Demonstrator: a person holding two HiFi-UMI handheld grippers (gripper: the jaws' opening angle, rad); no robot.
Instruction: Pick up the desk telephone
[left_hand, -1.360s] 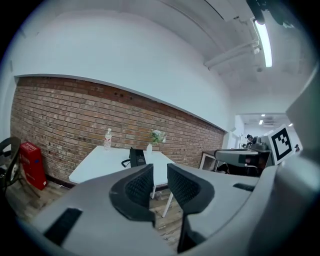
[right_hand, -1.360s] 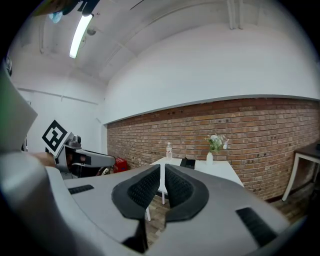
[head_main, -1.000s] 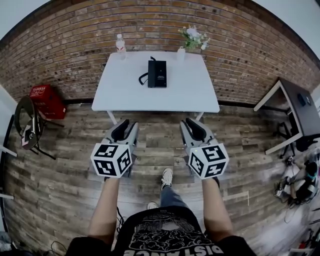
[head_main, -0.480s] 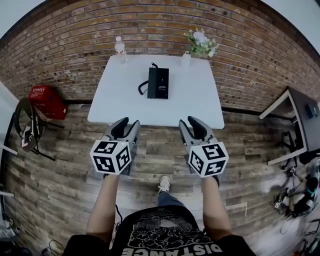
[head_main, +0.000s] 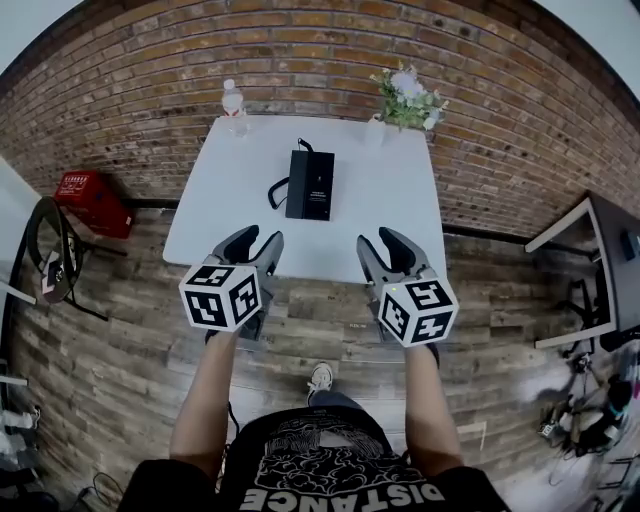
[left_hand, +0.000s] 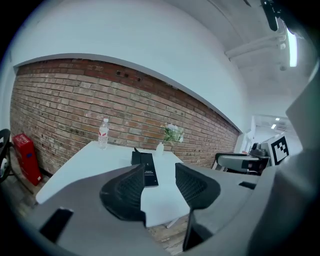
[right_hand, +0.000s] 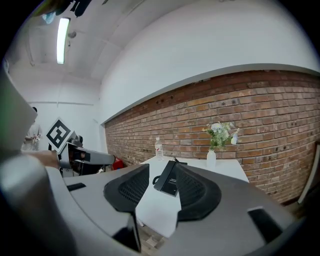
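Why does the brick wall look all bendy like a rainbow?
Head view: the wide lens bows the brick wall and curves the white table at its edges. Left gripper view: the wall's top arches, a ceiling light glares, and the corners go black. Right gripper view: the same arch and dark corners.

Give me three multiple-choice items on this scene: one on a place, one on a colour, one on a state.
1. Where is the telephone? A on the floor; B on the white table; C on a chair.
2. What colour is the telephone? A white; B red; C black.
3. How is the telephone? A lifted; B lying flat, untouched; C standing on edge.
B: it rests mid-table. C: its body is black. B: left gripper and right gripper hang apart from it, jaws opening, empty.
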